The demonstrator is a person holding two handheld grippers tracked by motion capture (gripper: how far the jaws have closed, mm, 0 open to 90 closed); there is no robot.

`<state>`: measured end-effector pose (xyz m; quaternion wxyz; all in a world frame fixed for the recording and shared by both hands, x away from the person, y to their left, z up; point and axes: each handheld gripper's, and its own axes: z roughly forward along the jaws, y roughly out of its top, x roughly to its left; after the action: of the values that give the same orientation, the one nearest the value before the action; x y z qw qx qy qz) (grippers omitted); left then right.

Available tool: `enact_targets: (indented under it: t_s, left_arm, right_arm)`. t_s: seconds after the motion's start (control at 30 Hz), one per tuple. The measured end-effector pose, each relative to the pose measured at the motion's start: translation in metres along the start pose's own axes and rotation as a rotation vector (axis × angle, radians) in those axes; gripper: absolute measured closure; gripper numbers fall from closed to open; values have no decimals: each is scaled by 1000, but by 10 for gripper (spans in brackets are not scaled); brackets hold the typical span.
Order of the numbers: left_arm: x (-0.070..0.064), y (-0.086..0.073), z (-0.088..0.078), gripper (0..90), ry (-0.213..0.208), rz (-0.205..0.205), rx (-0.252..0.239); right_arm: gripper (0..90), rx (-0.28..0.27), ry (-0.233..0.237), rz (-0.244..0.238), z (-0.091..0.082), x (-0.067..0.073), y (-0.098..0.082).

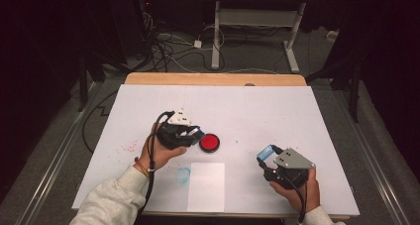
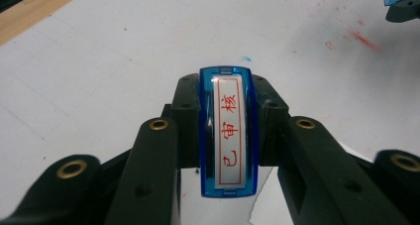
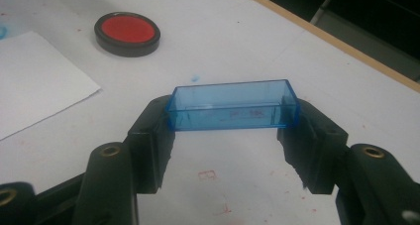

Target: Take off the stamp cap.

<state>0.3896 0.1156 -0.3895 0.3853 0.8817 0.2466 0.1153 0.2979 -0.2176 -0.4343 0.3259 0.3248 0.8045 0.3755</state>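
Observation:
A blue stamp [image 2: 229, 136] with a white label of red characters is clamped between the jaws of my left gripper [image 2: 229, 103]. In the high view this gripper [image 1: 194, 133] hovers just left of a round red ink pad [image 1: 210, 142] in a black case. My right gripper [image 3: 233, 120] is shut on a clear blue rectangular cap [image 3: 233, 105], gripping it by its two short ends. In the high view the right gripper [image 1: 268, 156] and the cap [image 1: 266, 152] are at the table's front right. The ink pad [image 3: 127, 32] lies open, far left in the right gripper view.
A white paper sheet [image 1: 206, 186] lies near the front edge, with a blue smudge [image 1: 183, 174] on the white table cover [image 1: 247, 111] beside it. Red ink specks dot the cover at the left [image 1: 130, 146]. The wooden table edge [image 1: 213, 79] runs along the back.

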Motion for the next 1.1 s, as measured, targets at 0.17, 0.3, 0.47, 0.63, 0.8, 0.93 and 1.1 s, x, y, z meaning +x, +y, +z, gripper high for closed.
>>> enact_targets:
  t_s: [0.17, 0.3, 0.47, 0.63, 0.8, 0.93, 1.1]
  left_arm:
    - [1, 13, 8, 681, -21, 15, 32]
    - [3, 18, 14, 681, -31, 23, 59]
    - [5, 19, 21, 682, -41, 20, 84]
    - [7, 21, 25, 682, -43, 27, 110]
    - [6, 23, 30, 682, -45, 36, 132]
    - [5, 25, 33, 682, -45, 43, 139]
    - [4, 26, 38, 681, -46, 48, 150]
  right_arm:
    - [408, 2, 3, 0, 1, 0, 0]
    - [408, -5, 6, -1, 1, 0, 0]
    - [408, -23, 5, -10, -2, 1, 3]
    - [408, -23, 3, -10, -1, 1, 3]
    - [408, -28, -3, -9, -3, 2, 3]
    - [408, -24, -2, -14, -2, 2, 3]
    - [408, -23, -3, -14, -2, 2, 3]
